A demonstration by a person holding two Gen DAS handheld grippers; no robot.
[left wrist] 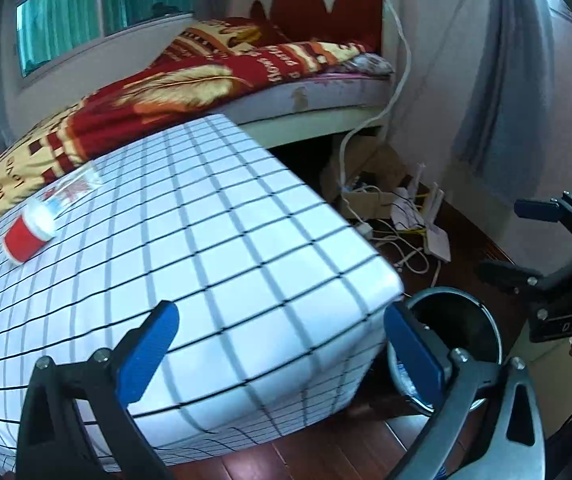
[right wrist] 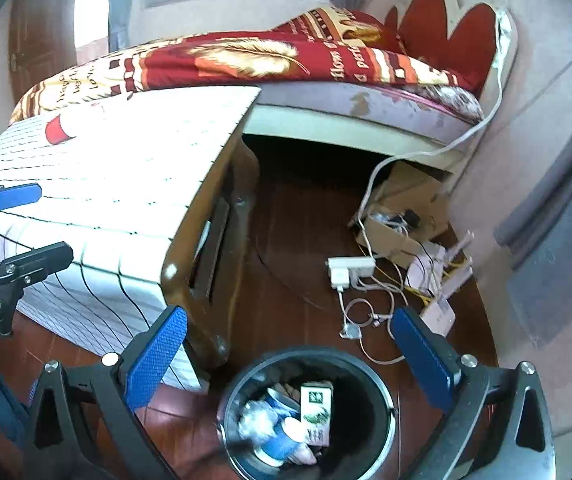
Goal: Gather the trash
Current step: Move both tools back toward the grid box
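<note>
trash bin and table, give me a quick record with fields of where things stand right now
trash bin: on the wooden floor beside the table corner, open top
bin contents: a small green and white carton, a blue cup and crumpled clear plastic
table: covered by a white grid cloth
left on table: a red cup lying on its side, a clear plastic bottle beside it
left gripper: open, holding nothing, over the table's near edge
right gripper: open, holding nothing, above the bin
</note>
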